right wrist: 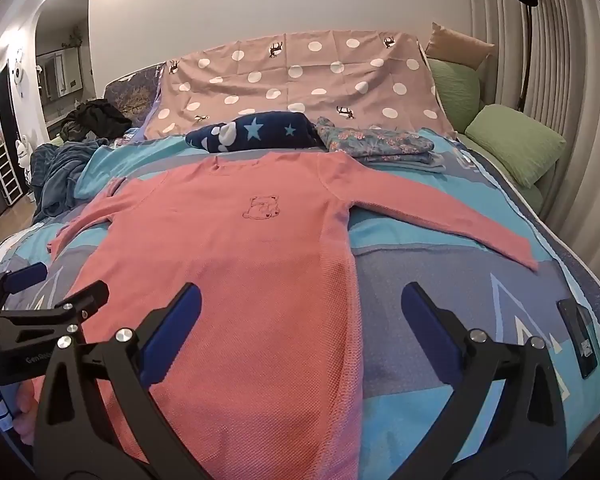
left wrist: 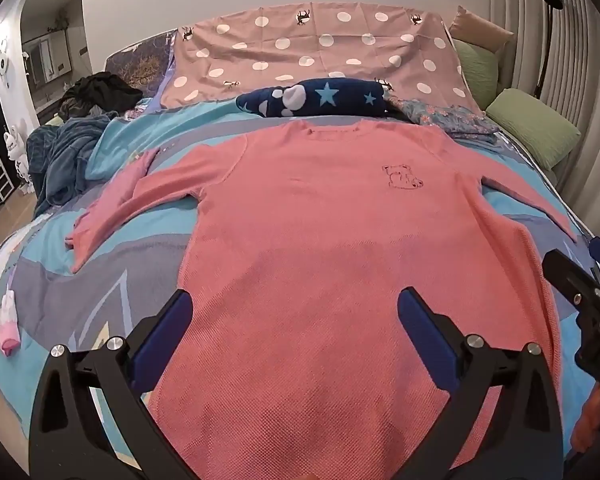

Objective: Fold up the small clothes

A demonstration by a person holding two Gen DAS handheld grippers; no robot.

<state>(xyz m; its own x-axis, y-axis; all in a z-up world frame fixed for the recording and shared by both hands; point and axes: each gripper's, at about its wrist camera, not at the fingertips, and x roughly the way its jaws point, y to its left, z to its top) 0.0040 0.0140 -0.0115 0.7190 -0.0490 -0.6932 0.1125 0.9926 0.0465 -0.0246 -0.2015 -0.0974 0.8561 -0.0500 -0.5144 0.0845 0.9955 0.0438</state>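
A pink long-sleeved top lies flat, front up, on the bed, sleeves spread to both sides; it also shows in the right wrist view. A small bear outline is on its chest. My left gripper is open and empty, held above the top's lower middle. My right gripper is open and empty, above the top's right lower edge. The right gripper shows at the right edge of the left wrist view; the left gripper shows at the left edge of the right wrist view.
The bed has a blue and grey patterned cover. A folded navy star garment and a folded floral garment lie beyond the collar. Small pink socks lie left. A dark phone lies right. Green pillows sit far right.
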